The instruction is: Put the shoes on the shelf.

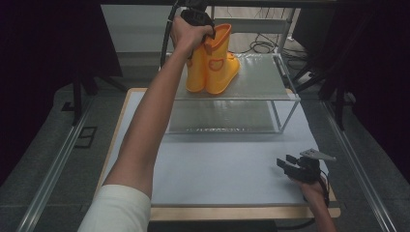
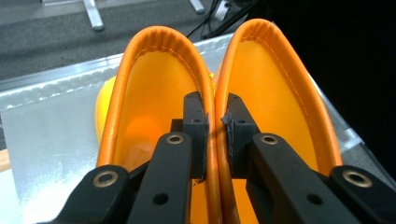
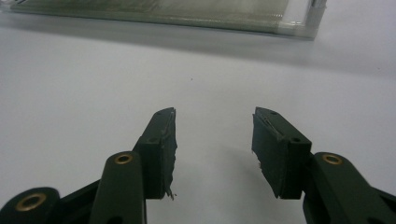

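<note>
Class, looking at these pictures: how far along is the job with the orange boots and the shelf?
Done: the orange boots stand together on the top shelf. In hand: the left gripper pinches their two adjoining rims between its jaws. Left: releasing, judging by that grip. The right gripper rests open over the table.

The two orange boots (image 1: 213, 60) stand side by side at the left end of the rack's upper shelf (image 1: 256, 77), leaving the shelf's right part bare. The gap beneath, over the lower shelf (image 1: 222, 118), lies open at the front. The white table (image 1: 217, 166) before the rack is open.
</note>
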Tool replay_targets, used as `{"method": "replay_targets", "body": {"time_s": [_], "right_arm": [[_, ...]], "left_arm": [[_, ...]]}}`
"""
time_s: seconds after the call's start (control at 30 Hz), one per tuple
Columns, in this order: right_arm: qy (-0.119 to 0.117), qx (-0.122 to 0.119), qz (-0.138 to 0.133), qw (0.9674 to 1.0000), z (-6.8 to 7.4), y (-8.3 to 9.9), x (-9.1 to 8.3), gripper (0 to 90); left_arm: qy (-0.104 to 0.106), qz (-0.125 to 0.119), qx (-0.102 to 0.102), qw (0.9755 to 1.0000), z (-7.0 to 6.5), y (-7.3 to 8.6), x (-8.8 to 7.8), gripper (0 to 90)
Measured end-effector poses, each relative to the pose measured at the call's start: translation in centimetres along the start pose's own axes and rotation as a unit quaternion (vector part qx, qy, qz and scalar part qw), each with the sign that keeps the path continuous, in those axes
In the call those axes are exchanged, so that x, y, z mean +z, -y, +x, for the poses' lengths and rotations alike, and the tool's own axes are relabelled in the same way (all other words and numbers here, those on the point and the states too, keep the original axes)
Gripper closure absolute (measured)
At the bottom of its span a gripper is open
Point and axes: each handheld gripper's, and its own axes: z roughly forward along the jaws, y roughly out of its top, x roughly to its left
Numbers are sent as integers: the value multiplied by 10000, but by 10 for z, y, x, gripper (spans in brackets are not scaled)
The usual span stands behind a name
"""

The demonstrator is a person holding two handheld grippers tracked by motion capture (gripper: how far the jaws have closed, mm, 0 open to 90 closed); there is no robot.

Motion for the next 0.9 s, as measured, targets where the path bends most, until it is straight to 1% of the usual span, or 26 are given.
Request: {"method": "replay_targets", "body": {"time_s": [0.03,0.1,0.13,0.17,0.23,0.27,0.3,0.33,0.37,0.43,0.47,0.53,0.63,0.7,0.73,0.77,0.83,0.87,0.9], "right_arm": [[-2,-3,3,10000,0,0,0,495],[0,-4,15,10000,0,0,0,495],[-2,-13,23,10000,1,0,1,495],[4,-29,24,10000,0,0,1,495],[8,-21,43,10000,1,1,2,495],[9,-18,42,10000,1,1,2,494],[5,-35,56,10000,1,1,2,494],[4,-38,60,10000,1,1,2,494],[3,-40,62,10000,1,1,2,494],[3,-39,56,10000,1,1,2,493],[4,-41,55,10000,1,1,2,493],[0,-54,44,10000,1,1,2,493],[5,-59,38,10000,2,0,1,493],[13,-64,22,10000,2,0,1,493],[9,-51,20,10000,3,0,0,493],[10,-63,7,10000,3,-1,0,492],[12,-89,-22,10000,4,-2,-1,492],[7,-96,-34,9999,5,-2,-2,492],[17,-123,-51,9999,6,-2,-2,492]], "left_arm": [[-31,-20,-35,10000,2,1,2,819],[52,-44,-107,9999,7,1,2,812],[75,-38,-99,9999,9,1,2,802],[133,-55,-64,9999,9,1,2,772],[182,-90,-30,9998,9,0,1,656],[189,-134,6,9997,8,1,1,619],[258,-303,15,9992,7,1,-2,596],[251,-428,21,9988,6,0,-5,564],[210,-478,48,9986,5,0,-8,539],[308,-561,93,9979,3,0,-15,494],[375,-565,112,9976,2,0,-19,495],[444,-646,295,9965,-1,4,-29,501],[659,-785,488,9935,-2,13,-47,574],[786,-819,642,9915,-1,25,-62,671],[789,-826,711,9909,-1,31,-68,707],[842,-818,773,9901,0,37,-75,740],[951,-816,877,9882,0,47,-84,792],[945,-780,938,9880,0,53,-88,814],[983,-750,975,9875,1,61,-93,829]]}}
